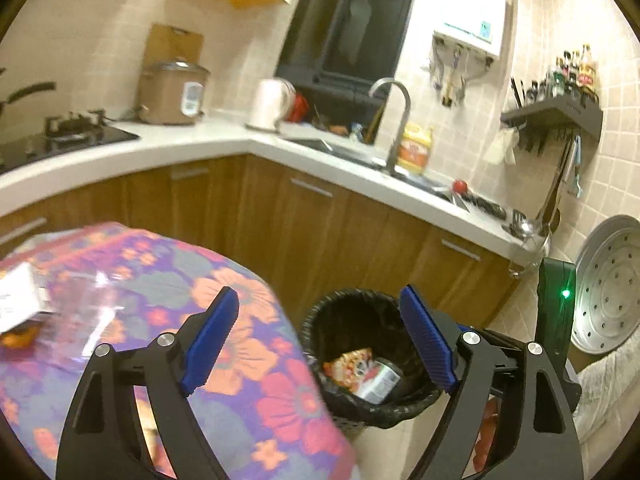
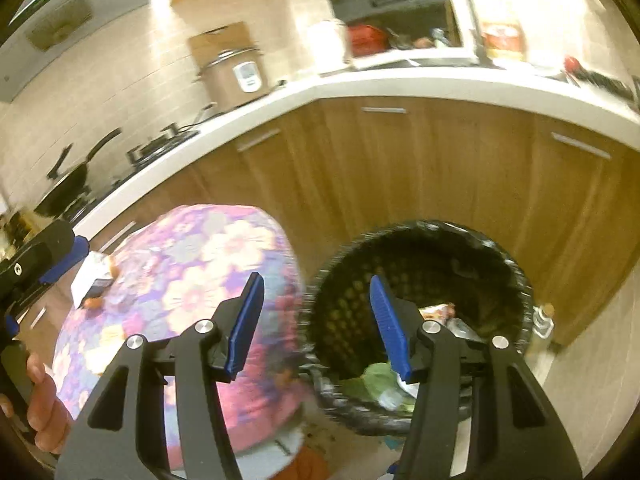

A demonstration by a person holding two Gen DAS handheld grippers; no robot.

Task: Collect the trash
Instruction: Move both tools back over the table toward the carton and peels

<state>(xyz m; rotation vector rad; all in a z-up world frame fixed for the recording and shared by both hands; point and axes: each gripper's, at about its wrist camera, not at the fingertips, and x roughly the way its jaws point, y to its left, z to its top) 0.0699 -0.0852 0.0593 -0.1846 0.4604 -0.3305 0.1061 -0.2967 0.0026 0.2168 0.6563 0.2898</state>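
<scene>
A black trash bin (image 1: 352, 312) with a black liner stands on the floor beside a round table with a flowered cloth (image 1: 160, 280). A snack wrapper (image 1: 348, 364) and a can (image 1: 380, 380) lie inside it. My left gripper (image 1: 320, 340) is open and empty, over the table edge and bin. A white box (image 1: 16, 300) and orange scraps (image 1: 20, 338) lie at the table's left. In the right wrist view my right gripper (image 2: 316, 320) is open and empty above the bin (image 2: 500, 256), which holds green and white trash (image 2: 380, 384). The box (image 2: 90, 276) also shows there.
Wooden cabinets (image 1: 320, 216) under a white counter (image 1: 224, 140) curve behind the bin. A sink and faucet (image 1: 394, 120), a rice cooker (image 1: 172, 92), a kettle and a stove stand on it. A metal tray (image 1: 608, 284) leans at the right. A small bottle (image 2: 542, 320) stands beside the bin.
</scene>
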